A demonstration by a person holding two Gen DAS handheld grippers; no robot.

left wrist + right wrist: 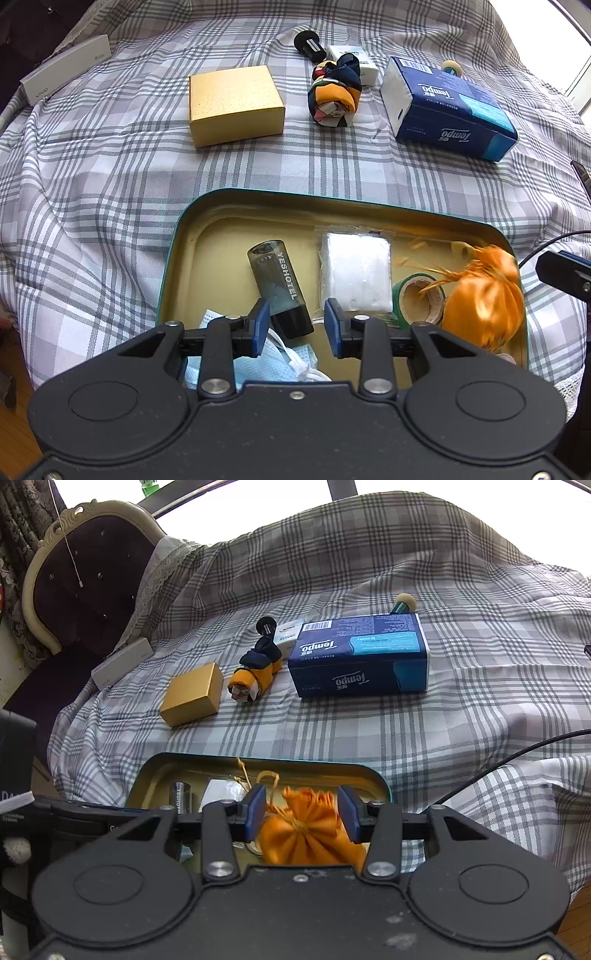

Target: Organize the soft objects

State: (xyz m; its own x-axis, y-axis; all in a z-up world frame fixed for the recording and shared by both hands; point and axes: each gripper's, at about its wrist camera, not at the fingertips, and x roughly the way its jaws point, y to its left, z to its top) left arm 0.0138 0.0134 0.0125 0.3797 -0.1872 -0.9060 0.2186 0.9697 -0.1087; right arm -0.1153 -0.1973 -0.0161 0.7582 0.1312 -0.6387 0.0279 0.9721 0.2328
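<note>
While the orange pouch (pixel 310 830) sits in the tin (pixel 192 229) between the right tool's (pixel 301 812) parted pads | lift clear; avoid drawstring | left tool (pixel 295 328) released, empty

place: home bedroom | evidence: plaid bedspread (pixel 369 720), tufted headboard (pixel 74 587), patterned curtain (pixel 18 535)

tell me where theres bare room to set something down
Free: the plaid bedspread left of the tin tray, and the strip between the tray and the gold box. Crowded: inside the tray, around the orange satin pouch and white packet.
</note>
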